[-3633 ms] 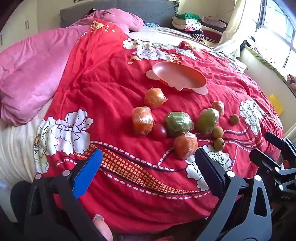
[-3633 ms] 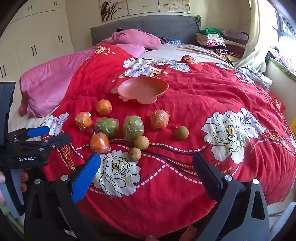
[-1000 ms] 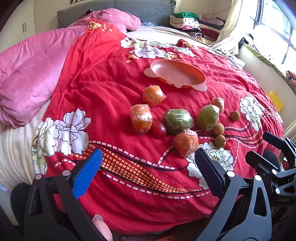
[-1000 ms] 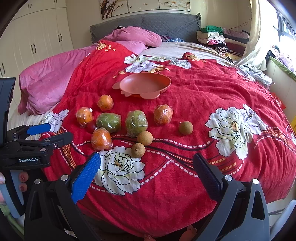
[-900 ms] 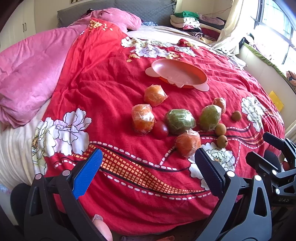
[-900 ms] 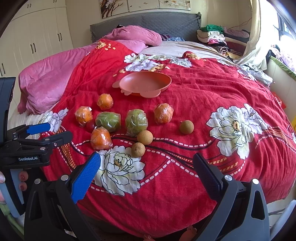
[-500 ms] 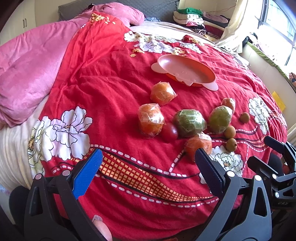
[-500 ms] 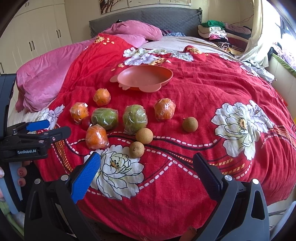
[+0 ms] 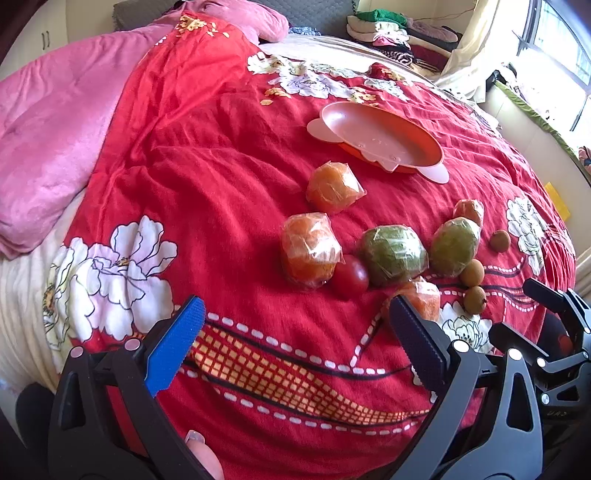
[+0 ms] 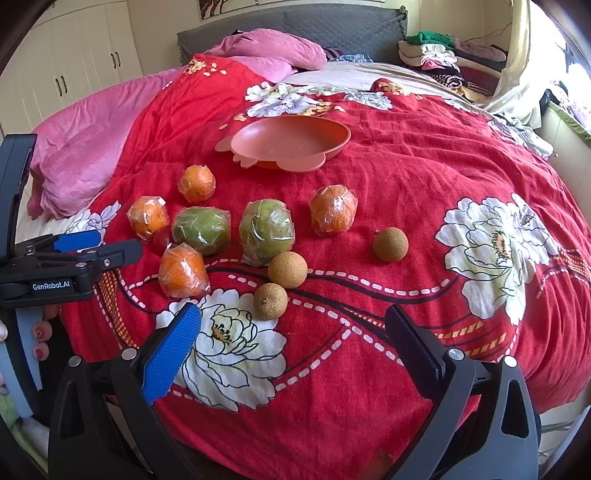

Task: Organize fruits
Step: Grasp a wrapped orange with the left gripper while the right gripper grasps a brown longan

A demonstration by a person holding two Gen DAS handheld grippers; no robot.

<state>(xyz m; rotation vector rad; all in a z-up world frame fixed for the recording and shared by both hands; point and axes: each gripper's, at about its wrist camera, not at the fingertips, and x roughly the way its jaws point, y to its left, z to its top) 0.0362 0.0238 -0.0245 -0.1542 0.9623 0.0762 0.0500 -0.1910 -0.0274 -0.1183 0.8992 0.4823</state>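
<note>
Fruit lies scattered on a red flowered bedspread. Several wrapped oranges, two wrapped green fruits, a small red tomato and three brown longans sit in a cluster. A pink plate rests empty beyond them. My left gripper is open, hovering short of the wrapped orange and tomato. My right gripper is open just before the nearest longan. The left gripper also shows at the right wrist view's left edge.
A pink blanket covers the bed's left side, with a pink pillow and grey headboard behind. Folded clothes are piled at the far right. White wardrobes stand at the left, a window at the right.
Both grippers have moved forward toward the fruit cluster, which now looks larger and closer. Nothing was picked up and both stay open.
</note>
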